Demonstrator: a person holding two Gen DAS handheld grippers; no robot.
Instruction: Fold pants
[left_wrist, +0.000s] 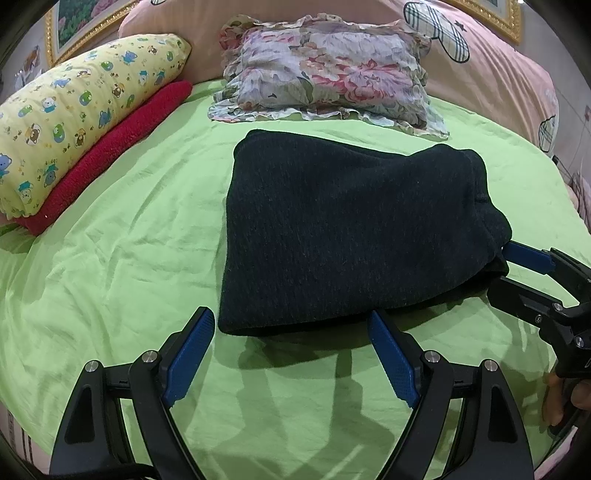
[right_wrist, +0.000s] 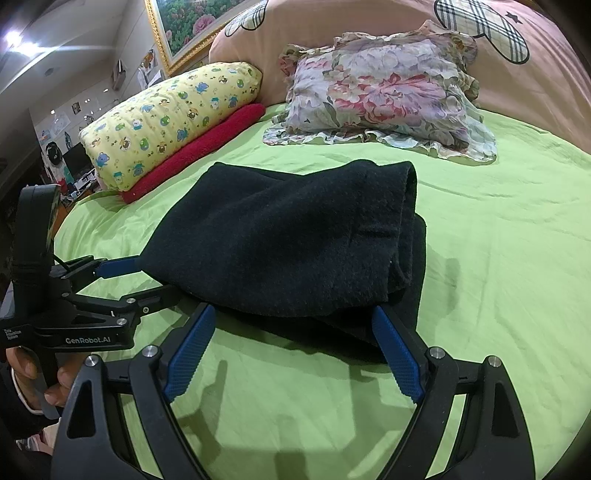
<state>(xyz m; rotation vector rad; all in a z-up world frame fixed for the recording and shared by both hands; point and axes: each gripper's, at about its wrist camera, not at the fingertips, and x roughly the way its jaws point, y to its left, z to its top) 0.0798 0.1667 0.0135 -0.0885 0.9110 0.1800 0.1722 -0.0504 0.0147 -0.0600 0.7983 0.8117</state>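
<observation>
The dark pants (left_wrist: 351, 229) lie folded into a thick rectangle on the green bed sheet (left_wrist: 129, 258). My left gripper (left_wrist: 291, 315) is open wide at the near left corner of the pants, and the cloth's near edge lies between its blue pads without being pinched. In the right wrist view the pants (right_wrist: 295, 240) show stacked layers on their right side. My right gripper (right_wrist: 293, 312) is open just as wide at the near right corner, where the lowest layer reaches between its fingers. Each view also shows the other gripper beside the pants.
A floral pillow (left_wrist: 325, 74) lies just beyond the pants. A yellow patterned pillow (left_wrist: 85, 110) rests on a folded red blanket (left_wrist: 122, 147) at the left. A pink quilt (left_wrist: 498, 74) is heaped along the back. A hand (right_wrist: 59, 380) grips the left tool's handle.
</observation>
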